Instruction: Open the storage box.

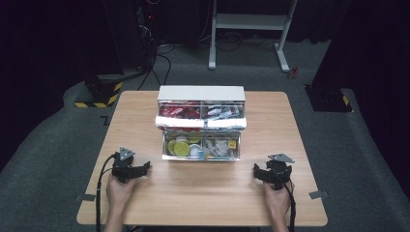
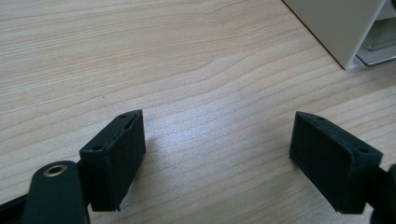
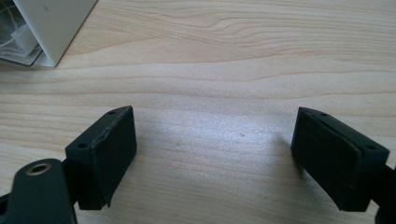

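Lab: dark curtains (image 1: 58,38), hazard-taped stand bases (image 1: 99,92)

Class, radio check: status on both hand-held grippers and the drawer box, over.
Left hand-held gripper open, empty. Right hand-held gripper open, empty. Drawer box mid-table, drawers pulled out, untouched. Path clear.

A light wooden table (image 1: 145,111) stands on grey carpet (image 1: 48,145). At twelve o'clock a white metal frame (image 1: 249,21) rises; cables (image 1: 162,63) trail at eleven. The dark surroundings are probably black curtains (image 1: 48,38).
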The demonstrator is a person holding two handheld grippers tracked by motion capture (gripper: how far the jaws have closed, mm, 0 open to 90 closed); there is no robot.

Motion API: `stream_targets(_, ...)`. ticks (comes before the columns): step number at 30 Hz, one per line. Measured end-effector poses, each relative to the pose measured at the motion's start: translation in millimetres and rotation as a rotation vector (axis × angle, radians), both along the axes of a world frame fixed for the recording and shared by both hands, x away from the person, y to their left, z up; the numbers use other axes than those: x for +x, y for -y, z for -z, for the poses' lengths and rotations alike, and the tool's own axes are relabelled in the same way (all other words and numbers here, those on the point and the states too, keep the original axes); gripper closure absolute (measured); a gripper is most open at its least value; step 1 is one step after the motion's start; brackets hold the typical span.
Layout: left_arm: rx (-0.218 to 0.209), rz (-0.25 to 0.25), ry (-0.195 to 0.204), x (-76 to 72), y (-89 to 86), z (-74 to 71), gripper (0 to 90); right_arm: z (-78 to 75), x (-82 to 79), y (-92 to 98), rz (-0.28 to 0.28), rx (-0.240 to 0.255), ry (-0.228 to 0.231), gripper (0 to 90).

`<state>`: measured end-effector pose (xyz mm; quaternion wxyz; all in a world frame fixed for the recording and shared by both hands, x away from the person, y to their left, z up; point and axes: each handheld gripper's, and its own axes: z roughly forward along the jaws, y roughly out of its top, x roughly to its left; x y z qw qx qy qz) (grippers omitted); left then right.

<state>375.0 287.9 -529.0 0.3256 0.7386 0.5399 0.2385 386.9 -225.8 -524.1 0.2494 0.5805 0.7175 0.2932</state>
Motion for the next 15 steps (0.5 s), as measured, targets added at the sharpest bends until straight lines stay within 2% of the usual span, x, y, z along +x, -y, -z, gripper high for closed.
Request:
stream_targets(12,0.002,0.002,0.001,-0.1,0.1,-0.1,19.1,-0.1,0.0,-0.5,0.003,0.002,-0.003,14.0)
stream_targets(15,0.003,0.002,0.001,-0.1,0.2,-0.1,19.3,-0.1,1.4,-0.9,-0.012,-0.003,0.000,14.0)
